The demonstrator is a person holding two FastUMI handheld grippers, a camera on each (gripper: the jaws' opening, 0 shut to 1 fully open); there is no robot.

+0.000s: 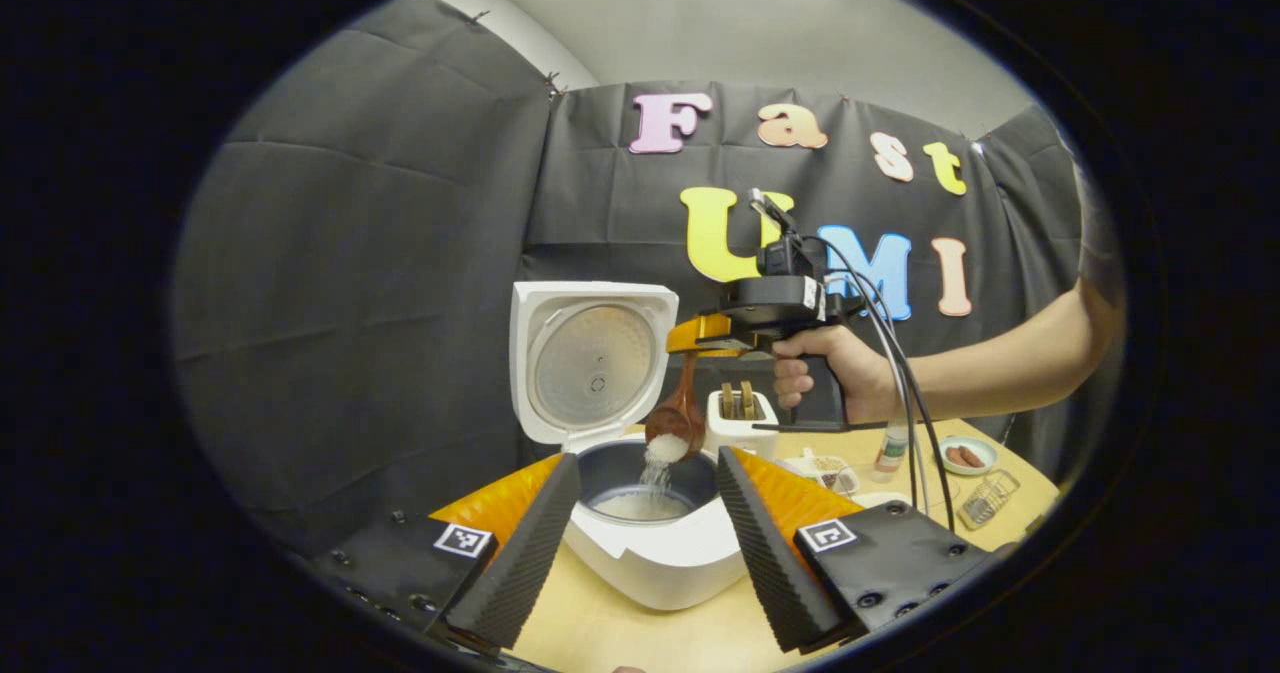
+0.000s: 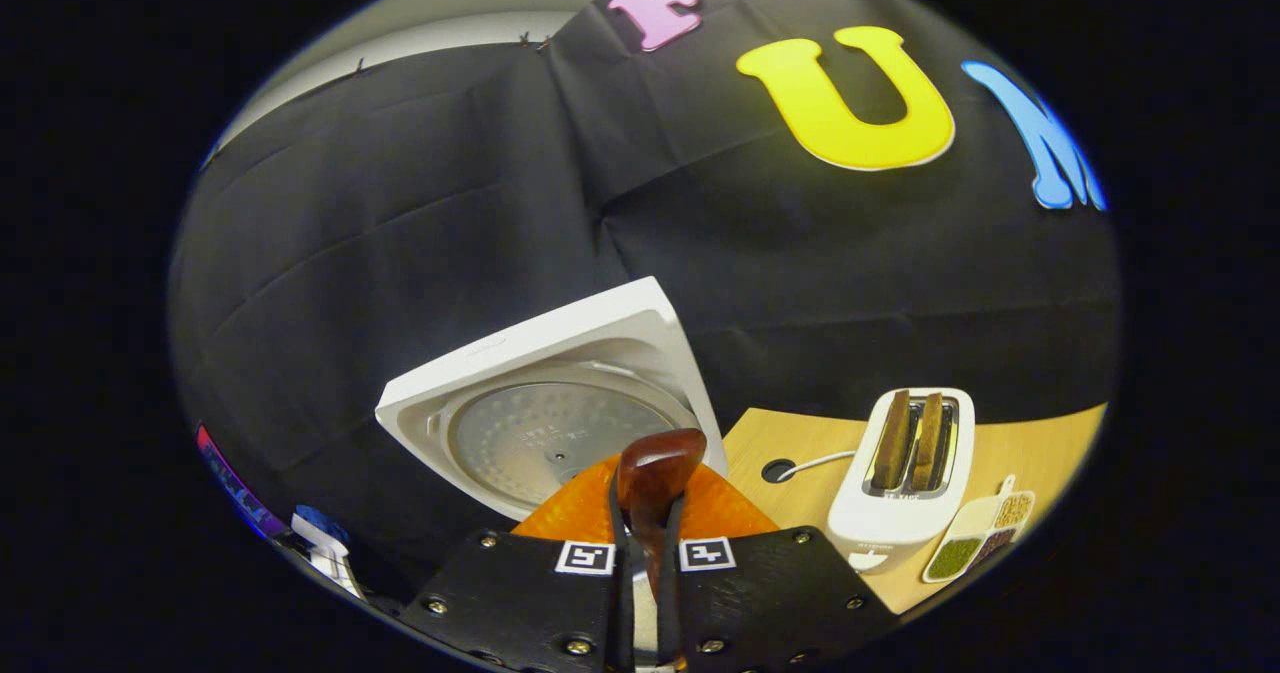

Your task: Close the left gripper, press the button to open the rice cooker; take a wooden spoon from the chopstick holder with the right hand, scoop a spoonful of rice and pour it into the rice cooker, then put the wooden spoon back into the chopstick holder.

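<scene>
Right claw tips one wooden spoon of rice into the open rice cooker.

The right claw (image 2: pixel 648 553) is clamped with both fingers on the handle of the single wooden spoon (image 1: pixel 678 415), a dark glossy brown one, held bowl-down over the pot; white rice (image 1: pixel 660 458) spills from it in a thin stream onto the small heap already inside. The left claw (image 1: pixel 648 543) stands spread wide and holds nothing, its two fingers framing the one rice cooker (image 1: pixel 655 543), white, lid (image 1: pixel 590 363) raised upright, dark inner pot. Behind on the bench (image 1: pixel 600 628) stand one white toaster (image 2: pixel 900 473) with two slices in it, a divided tray of grains (image 2: pixel 978 538), a small dish (image 1: pixel 967 455), a bottle (image 1: pixel 890 451) and a wire basket (image 1: pixel 988 498).
</scene>
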